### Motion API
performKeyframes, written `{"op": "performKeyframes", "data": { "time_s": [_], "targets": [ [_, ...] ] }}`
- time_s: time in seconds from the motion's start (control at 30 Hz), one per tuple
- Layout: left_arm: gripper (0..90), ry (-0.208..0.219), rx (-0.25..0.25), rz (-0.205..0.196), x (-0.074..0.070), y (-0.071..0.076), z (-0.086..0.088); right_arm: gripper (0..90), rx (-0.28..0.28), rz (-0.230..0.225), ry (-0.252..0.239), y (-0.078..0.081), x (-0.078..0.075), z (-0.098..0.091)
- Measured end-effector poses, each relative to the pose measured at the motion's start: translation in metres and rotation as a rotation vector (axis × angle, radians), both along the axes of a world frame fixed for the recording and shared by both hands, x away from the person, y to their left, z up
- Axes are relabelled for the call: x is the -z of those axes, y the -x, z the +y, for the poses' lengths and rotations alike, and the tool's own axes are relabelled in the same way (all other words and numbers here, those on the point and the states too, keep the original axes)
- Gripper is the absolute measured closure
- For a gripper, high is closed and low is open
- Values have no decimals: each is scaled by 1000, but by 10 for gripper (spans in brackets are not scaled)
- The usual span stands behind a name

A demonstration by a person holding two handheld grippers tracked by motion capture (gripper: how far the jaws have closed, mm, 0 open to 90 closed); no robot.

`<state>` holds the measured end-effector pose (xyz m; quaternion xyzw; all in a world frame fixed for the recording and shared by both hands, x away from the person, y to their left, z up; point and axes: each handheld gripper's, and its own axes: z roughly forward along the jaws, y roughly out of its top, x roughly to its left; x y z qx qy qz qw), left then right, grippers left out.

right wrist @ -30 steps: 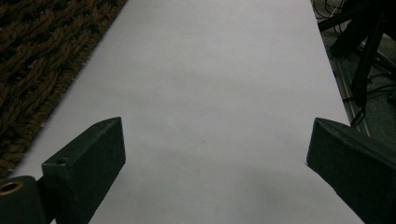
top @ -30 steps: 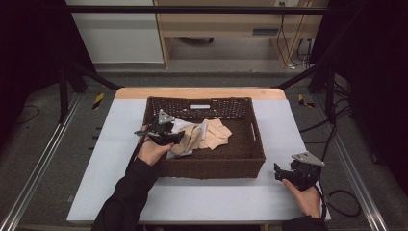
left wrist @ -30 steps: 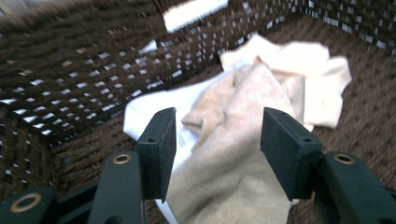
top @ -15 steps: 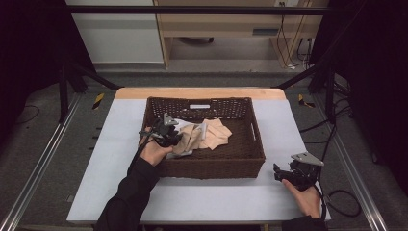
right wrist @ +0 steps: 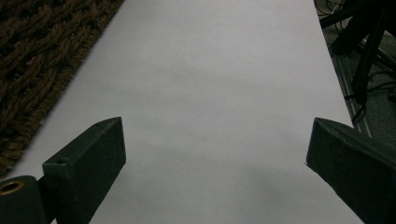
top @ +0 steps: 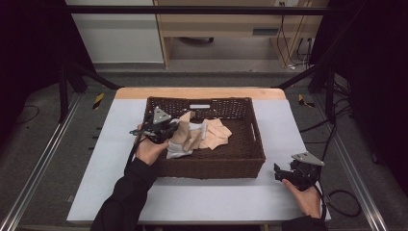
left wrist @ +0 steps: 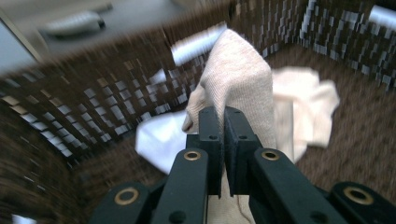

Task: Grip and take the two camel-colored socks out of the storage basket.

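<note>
The fingers of the left gripper (left wrist: 223,140) are clenched on a beige cloth (left wrist: 243,79), pinching a fold of it so the fabric peaks above the jaw tips and hangs down either side. The cloth is raised over the left part of the wicker basket (top: 250,159), with a white cloth (left wrist: 161,140) lying just under it on the basket floor and a paler peach cloth (top: 216,135) spread toward the middle. The step in hand looks like lifting one cloth out of the basket. The next move likely calls for raising it clear of the basket's near wall without dragging the white one along.

The right gripper (top: 296,173) rests well apart on the white table (top: 216,197), near the basket's right front corner, its jaws spread wide with nothing between them.

A small pale tag (top: 199,106) sits on the basket's far wall; any writing on it is too small to read.
</note>
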<state>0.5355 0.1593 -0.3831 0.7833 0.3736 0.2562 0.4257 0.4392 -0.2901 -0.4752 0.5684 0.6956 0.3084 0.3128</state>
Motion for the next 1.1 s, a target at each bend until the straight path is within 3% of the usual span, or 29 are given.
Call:
{"op": "performKeyframes", "data": {
  "time_s": [0.1,0.13,0.27,0.53,0.8,1.0,1.1],
  "targets": [
    [864,18,-8,-48,-12,3,4,50,-1,-2,4,0,0,0],
    [864,38,-21,-37,-16,4,6,50,-2,-3,4,0,0,0],
    [864,101,-22,-72,-35,11,11,49,1,-2,3,0,0,0],
    [864,147,-9,-121,-60,31,21,49,4,-3,4,1,-1,-1],
    [864,182,-22,-138,-66,53,45,49,4,-6,8,1,-1,-1],
    [864,239,-56,-153,-63,70,75,49,5,-6,11,1,0,-1],
    [864,243,-76,-157,-59,78,89,49,7,0,7,1,-1,-1]
  ]
}}
